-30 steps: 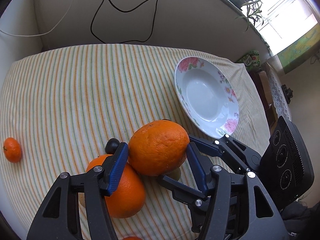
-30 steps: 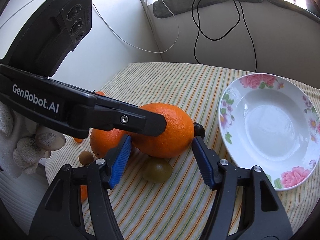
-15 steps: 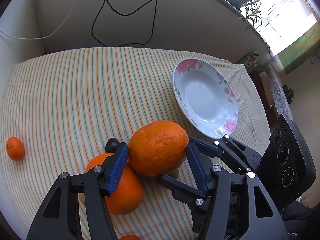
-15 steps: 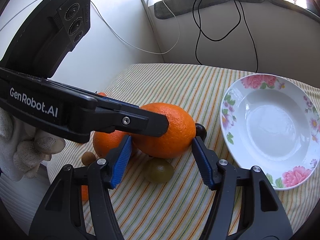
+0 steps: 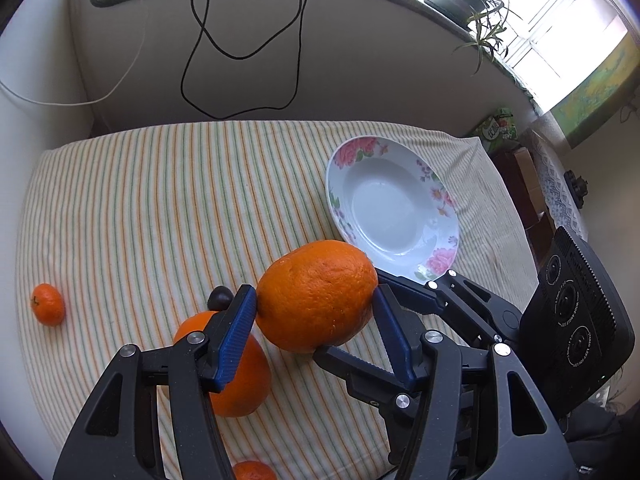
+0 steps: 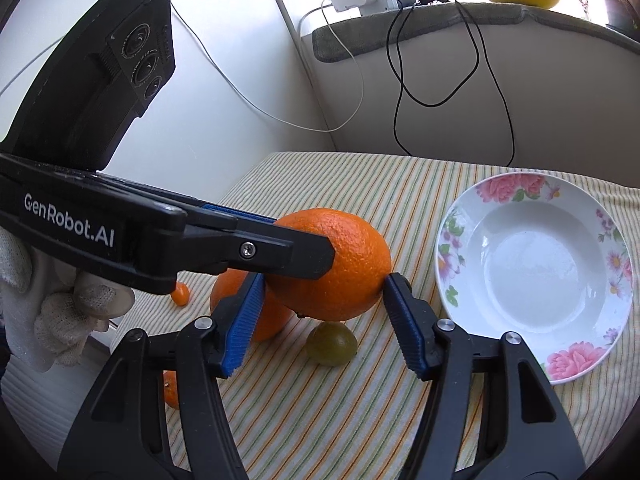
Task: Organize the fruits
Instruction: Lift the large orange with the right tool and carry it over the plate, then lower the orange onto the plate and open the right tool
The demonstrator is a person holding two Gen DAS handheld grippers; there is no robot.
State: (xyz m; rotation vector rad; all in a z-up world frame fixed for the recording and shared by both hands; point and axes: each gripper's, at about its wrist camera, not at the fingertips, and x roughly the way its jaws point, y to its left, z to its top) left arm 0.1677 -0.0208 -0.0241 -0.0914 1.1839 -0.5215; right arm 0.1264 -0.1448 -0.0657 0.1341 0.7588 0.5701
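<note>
Orange-skinned large round orange (image 5: 316,296) is rising clear of the striped cloth (image 5: 140,208), higher than a second ago, with left gripper (image 5: 314,312) and right gripper (image 6: 322,292) both pinching it beside the floral white bowl (image 5: 432,184).

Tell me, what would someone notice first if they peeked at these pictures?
Probably the big orange, pinched in the left tool and lifted above the striped cloth. The right tool brackets the same orange, though I can't tell if it squeezes. Next, the empty flowered plate to the right, and a second orange still on the cloth below.
</note>
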